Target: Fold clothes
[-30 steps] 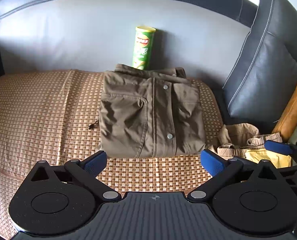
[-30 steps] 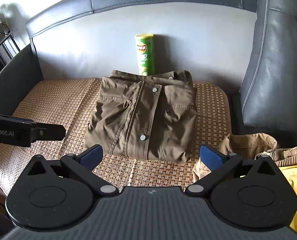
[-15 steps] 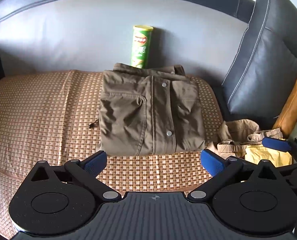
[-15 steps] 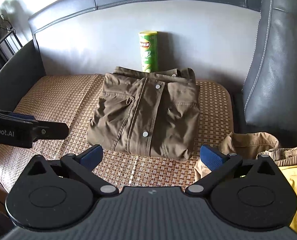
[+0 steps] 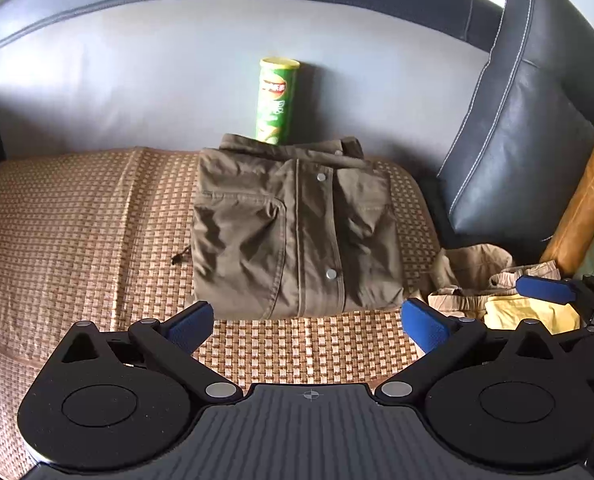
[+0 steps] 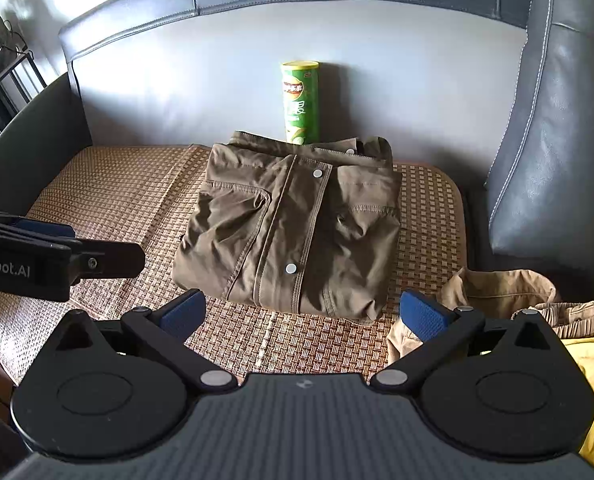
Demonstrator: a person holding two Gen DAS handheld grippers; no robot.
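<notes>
Olive-brown jacket (image 5: 297,232) folded flat on the woven seat mat (image 5: 89,232) of a dark leather sofa (image 5: 137,80).

Jacket long axis runs from the front edge of the mat toward the sofa backrest; the collar end points at the backrest, the folded hem toward the cameras, snap placket facing up. A green snack canister (image 5: 277,100) stands upright just behind the collar, against the backrest. Beside the jacket's right edge lies a loose heap of tan and yellow clothes (image 6: 505,292), next to a dark cushion (image 6: 557,140). Left tongs (image 5: 307,322) and right tongs (image 6: 303,314) both hover in front of the jacket's hem, spread wide, blue pads (image 6: 421,314) apart, gripping nothing.
</notes>
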